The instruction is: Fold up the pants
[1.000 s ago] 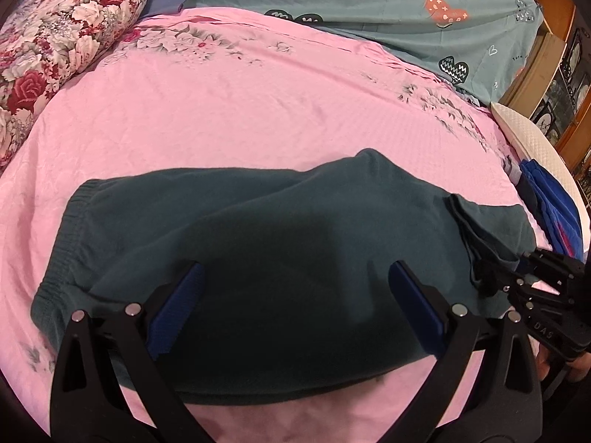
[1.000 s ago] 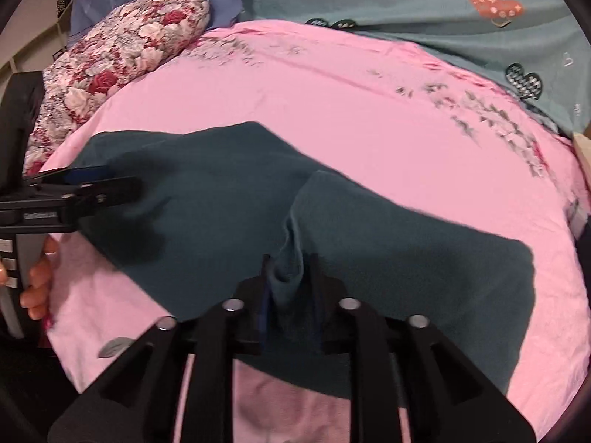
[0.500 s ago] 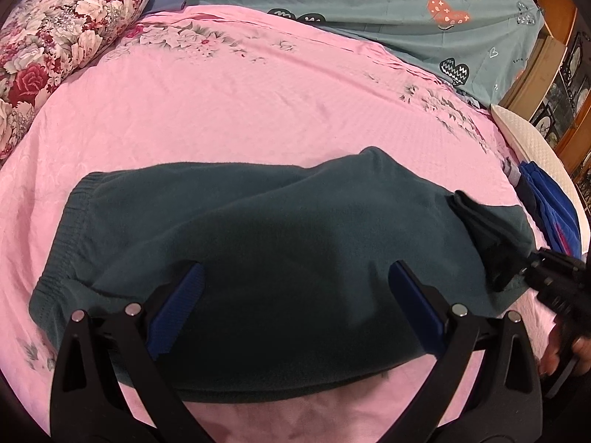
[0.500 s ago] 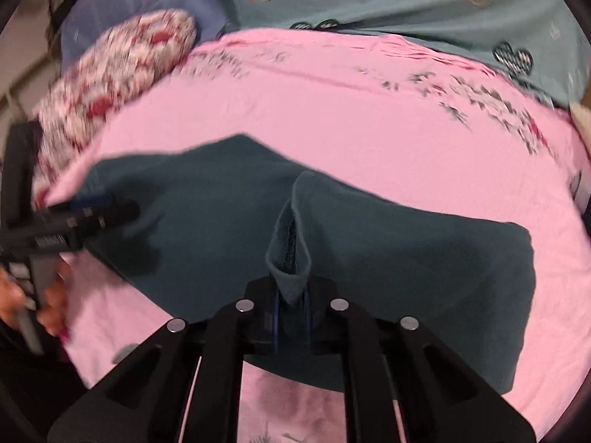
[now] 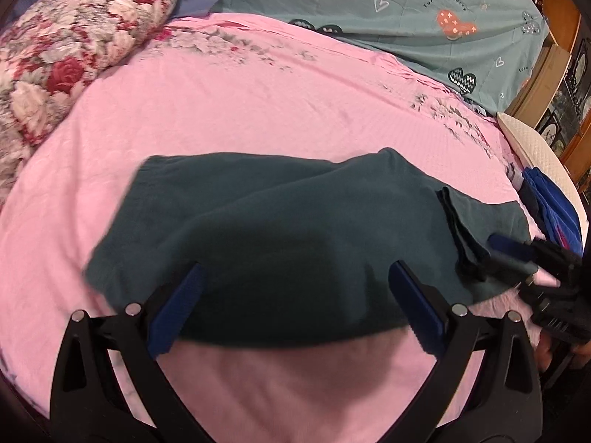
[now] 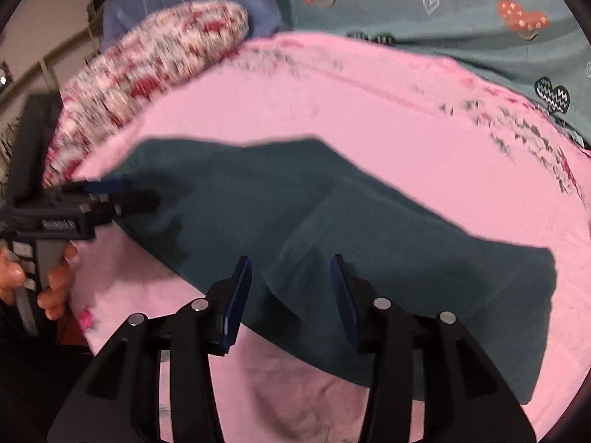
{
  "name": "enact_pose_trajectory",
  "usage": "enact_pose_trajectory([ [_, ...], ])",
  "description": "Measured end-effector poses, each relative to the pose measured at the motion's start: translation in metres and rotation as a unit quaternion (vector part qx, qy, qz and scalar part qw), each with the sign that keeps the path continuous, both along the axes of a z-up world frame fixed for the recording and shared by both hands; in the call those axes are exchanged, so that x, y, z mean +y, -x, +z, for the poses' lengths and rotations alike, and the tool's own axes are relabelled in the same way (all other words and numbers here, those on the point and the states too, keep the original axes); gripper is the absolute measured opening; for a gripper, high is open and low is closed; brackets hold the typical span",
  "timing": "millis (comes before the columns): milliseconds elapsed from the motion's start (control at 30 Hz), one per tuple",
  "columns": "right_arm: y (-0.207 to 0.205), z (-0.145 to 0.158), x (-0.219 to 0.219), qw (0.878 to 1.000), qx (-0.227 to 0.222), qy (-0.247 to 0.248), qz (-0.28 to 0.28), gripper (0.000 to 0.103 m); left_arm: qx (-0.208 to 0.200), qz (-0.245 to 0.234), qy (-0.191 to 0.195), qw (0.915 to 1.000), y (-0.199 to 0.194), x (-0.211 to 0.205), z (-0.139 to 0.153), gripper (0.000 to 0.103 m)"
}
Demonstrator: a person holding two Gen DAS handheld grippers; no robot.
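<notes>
Dark teal pants (image 5: pixel 280 229) lie folded on the pink bed sheet (image 5: pixel 258 103), one end doubled back on top as a flap (image 6: pixel 369 229). My left gripper (image 5: pixel 295 267) hovers open and wide over the near edge of the pants, with nothing between its blue pads. In the right wrist view that same gripper (image 6: pixel 110 195) shows at the left end of the pants. My right gripper (image 6: pixel 290 260) has its jaws opening. The corner of the flap lies between them, and the pads do not press it. In the left wrist view the right gripper (image 5: pixel 509 251) sits at the pants' right end.
A floral pillow (image 5: pixel 66 48) lies at the back left. A teal heart-print blanket (image 5: pixel 406 18) covers the head of the bed. Blue clothes (image 5: pixel 550 203) and a cream pillow (image 5: pixel 535 147) sit at the right edge, with wooden furniture (image 5: pixel 554 37) behind.
My right gripper let go of the pinched fold, which now lies flat, and its jaws have spread. My left gripper has drawn back toward the near edge, still open.
</notes>
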State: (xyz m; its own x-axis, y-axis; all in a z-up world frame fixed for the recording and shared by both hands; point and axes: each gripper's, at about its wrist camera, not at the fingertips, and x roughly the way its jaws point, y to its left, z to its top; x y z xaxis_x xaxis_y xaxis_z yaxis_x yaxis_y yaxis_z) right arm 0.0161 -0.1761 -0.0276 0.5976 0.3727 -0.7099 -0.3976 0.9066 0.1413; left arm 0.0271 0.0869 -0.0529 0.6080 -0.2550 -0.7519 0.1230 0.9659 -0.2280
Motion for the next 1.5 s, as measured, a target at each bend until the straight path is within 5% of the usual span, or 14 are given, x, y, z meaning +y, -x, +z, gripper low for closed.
enact_pose_trajectory([
  [67,-0.004,0.002,-0.008,1.0,0.003,-0.02,-0.013,0.045,0.0,0.011,0.01,0.9999,0.011,0.017,0.005,0.101],
  [167,-0.029,-0.037,-0.009,0.996,0.084,0.005,-0.035,0.044,0.004,0.048,0.026,0.9985,0.023,0.047,0.008,0.101],
  [433,-0.007,0.001,-0.001,0.998,-0.038,-0.042,-0.001,0.051,0.046,0.125,0.124,0.9833,0.008,0.105,-0.002,0.101],
  [533,-0.008,-0.002,-0.005,0.998,-0.032,-0.054,-0.006,0.051,0.064,0.122,0.154,0.9785,-0.011,0.109,-0.007,0.101],
  [700,-0.005,-0.009,-0.011,0.998,-0.02,-0.058,-0.009,0.051,0.073,0.127,0.139,0.9795,-0.039,0.112,-0.013,0.101],
  [867,0.001,-0.011,-0.017,0.998,-0.022,-0.062,-0.013,0.051,0.079,0.083,0.112,0.9871,-0.046,0.103,-0.014,0.099],
  [1000,0.002,-0.012,-0.021,0.997,-0.025,-0.068,-0.018,0.051,0.077,0.051,0.057,0.9941,-0.034,0.088,-0.015,0.079],
  [1067,0.002,-0.011,-0.022,0.997,-0.027,-0.07,-0.018,0.051,0.079,0.04,0.06,0.9943,-0.028,0.089,-0.014,0.066],
  [1133,0.002,-0.01,-0.022,0.997,-0.028,-0.071,-0.018,0.051,0.089,0.033,0.082,0.9921,-0.028,0.093,-0.016,0.032],
  [1333,0.004,-0.006,-0.029,0.996,-0.036,-0.077,-0.031,0.051,0.065,0.047,0.098,0.992,-0.027,0.089,-0.007,0.027],
  [1500,0.009,0.005,-0.053,0.993,-0.051,-0.093,-0.056,0.051,-0.008,0.027,0.091,0.9954,-0.011,0.057,0.044,0.026],
])
